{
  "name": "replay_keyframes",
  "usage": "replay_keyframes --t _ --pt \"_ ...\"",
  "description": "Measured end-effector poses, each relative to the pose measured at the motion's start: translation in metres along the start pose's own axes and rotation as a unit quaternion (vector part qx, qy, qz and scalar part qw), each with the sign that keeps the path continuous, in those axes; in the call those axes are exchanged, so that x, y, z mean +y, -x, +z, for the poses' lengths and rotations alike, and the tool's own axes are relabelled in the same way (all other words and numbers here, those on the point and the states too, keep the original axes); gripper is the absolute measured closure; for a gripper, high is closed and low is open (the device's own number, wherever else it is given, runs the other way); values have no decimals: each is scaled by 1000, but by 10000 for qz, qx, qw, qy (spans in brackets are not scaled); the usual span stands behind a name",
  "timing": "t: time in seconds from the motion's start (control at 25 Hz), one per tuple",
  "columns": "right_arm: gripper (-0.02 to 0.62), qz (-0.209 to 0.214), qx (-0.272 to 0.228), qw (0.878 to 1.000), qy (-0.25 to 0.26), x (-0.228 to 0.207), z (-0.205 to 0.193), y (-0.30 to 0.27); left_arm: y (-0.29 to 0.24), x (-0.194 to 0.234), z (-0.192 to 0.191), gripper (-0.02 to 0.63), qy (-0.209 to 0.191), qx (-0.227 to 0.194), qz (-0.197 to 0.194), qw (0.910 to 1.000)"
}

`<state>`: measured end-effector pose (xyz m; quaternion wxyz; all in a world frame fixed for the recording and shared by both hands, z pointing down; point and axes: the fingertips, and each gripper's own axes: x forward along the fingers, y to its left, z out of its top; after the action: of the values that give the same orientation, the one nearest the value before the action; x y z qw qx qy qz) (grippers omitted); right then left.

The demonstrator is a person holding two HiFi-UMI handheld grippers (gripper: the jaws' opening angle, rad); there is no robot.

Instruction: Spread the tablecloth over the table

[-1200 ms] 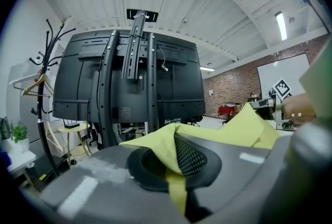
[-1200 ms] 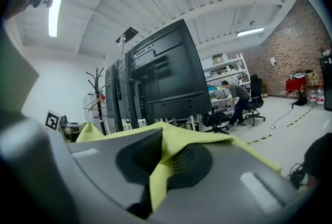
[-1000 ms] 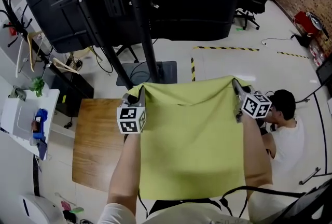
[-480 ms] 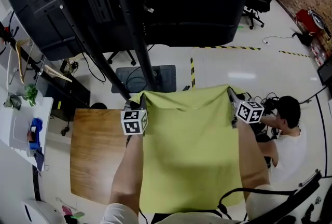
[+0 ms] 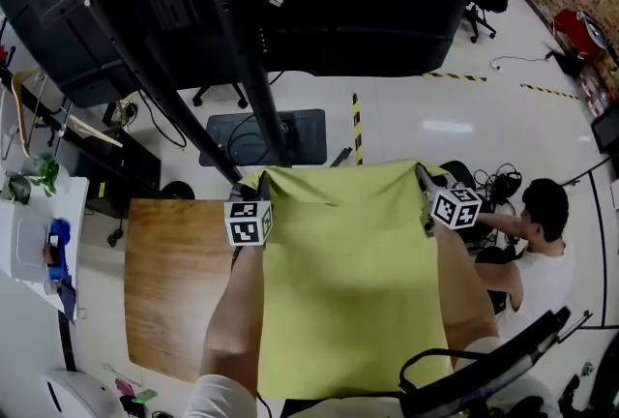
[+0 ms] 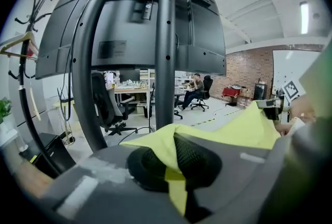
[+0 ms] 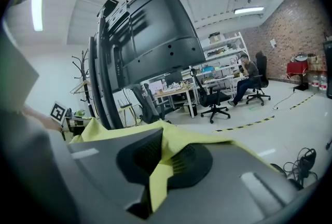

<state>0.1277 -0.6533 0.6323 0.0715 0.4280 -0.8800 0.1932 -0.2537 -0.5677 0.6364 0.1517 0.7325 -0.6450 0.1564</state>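
Note:
A yellow-green tablecloth [image 5: 348, 281] hangs spread between my two grippers over the wooden table [image 5: 174, 281], covering its right part. My left gripper [image 5: 256, 189] is shut on the cloth's far left corner. My right gripper [image 5: 423, 184] is shut on the far right corner. The left gripper view shows the tablecloth [image 6: 174, 166] pinched between the dark pads [image 6: 150, 168], and the right gripper view shows the tablecloth [image 7: 161, 166] clamped between its pads [image 7: 181, 163]. The far hem sags a little between the grippers. The table's right side is hidden under the cloth.
A large black screen on a stand [image 5: 242, 10] rises just past the table's far edge. A white side table [image 5: 39, 232] with small items stands at the left. A seated person [image 5: 542, 242] and cables are on the floor at the right.
Both grippers have come down and moved forward with the cloth, which now lies lower over the table. More of the wooden top shows at the left.

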Motion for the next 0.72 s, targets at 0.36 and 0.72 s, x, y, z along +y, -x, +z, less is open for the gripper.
replay_keyframes --t 0.36,0.72 --pt "576 -46 820 9965 -165 -4 -69 -10 -12 -7 -59 439 572 619 -139 9963" --pt "285 28 635 9979 -144 -5 -71 0 6 13 -73 221 682 557 394 9953"
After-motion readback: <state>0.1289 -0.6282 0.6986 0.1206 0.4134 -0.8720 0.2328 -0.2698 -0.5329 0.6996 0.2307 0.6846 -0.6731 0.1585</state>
